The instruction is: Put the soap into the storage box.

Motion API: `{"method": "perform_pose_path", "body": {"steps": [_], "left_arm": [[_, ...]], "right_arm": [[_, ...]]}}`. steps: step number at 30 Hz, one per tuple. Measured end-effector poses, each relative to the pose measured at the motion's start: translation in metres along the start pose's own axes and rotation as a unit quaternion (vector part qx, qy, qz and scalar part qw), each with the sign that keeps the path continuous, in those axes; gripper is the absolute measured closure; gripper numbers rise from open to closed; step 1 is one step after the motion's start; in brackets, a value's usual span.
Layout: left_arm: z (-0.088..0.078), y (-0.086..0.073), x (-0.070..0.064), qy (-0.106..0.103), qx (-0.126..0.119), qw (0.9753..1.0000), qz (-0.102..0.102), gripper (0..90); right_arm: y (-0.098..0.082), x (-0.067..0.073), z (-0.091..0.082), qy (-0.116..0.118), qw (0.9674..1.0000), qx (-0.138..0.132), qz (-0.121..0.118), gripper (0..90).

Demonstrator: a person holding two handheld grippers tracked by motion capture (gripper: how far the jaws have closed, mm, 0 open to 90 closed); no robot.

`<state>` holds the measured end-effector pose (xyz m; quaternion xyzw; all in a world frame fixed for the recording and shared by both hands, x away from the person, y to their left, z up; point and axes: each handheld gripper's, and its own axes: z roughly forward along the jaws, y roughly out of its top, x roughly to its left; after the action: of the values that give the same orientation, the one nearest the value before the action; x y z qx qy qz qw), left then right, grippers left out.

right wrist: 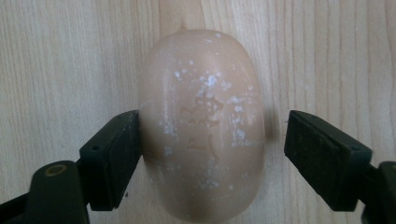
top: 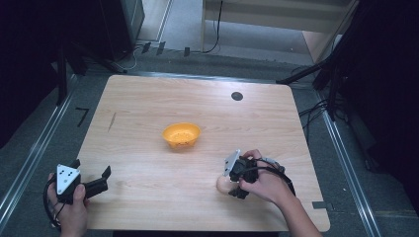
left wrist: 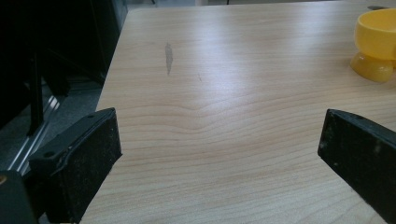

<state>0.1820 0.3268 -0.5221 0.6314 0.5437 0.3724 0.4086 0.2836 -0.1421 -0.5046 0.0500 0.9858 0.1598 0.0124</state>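
Note:
A pale peach oval lump (top: 222, 183) with white specks and a faint stamped mark lies on the wooden table (top: 148, 163) at the front right. My right gripper (top: 234, 185) points down over it, held in a person's hand. In the right gripper view the lump (right wrist: 203, 84) sits between the jaws of my right gripper (right wrist: 210, 140). One pad (right wrist: 116, 149) touches its side; the other pad (right wrist: 322, 149) stands a little off it. My left gripper (top: 94, 171) rests near the front left edge, open with nothing between its pads (left wrist: 88, 158).
A yellow bowl (top: 181, 126) stands mid-table, and in the left gripper view it (left wrist: 376, 32) is at the far right. A black round spot (top: 237, 96) marks the far side of the table. Dark stands and cables surround the table.

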Motion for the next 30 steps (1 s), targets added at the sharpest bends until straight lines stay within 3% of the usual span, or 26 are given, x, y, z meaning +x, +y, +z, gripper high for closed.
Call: {"method": "perform_pose_path", "body": {"steps": [7, 9, 20, 30], "left_arm": [[0.0002, 0.0000, -0.0001, 0.000, 0.000, 1.0000, -0.001, 0.0], [0.0002, 0.0000, 0.0000, 0.000, 0.000, 1.0000, -0.001, 0.0], [0.0000, -0.0001, 0.0000, 0.000, 0.000, 1.0000, 0.000, 0.0], [0.0003, 0.0000, -0.0001, 0.000, 0.000, 1.0000, -0.001, 0.0]], "right_arm": [[0.0020, -0.0012, 0.0029, 0.008, 1.0000, 0.000, -0.002, 26.7], [0.0028, -0.0017, 0.0044, 0.018, 0.9998, 0.003, 0.002, 32.7], [0.0089, 0.0003, 0.0068, 0.009, 0.9994, 0.030, -0.015, 32.8], [0.0078, -0.0003, 0.0070, 0.009, 0.9995, 0.024, -0.018, 32.7]]}}
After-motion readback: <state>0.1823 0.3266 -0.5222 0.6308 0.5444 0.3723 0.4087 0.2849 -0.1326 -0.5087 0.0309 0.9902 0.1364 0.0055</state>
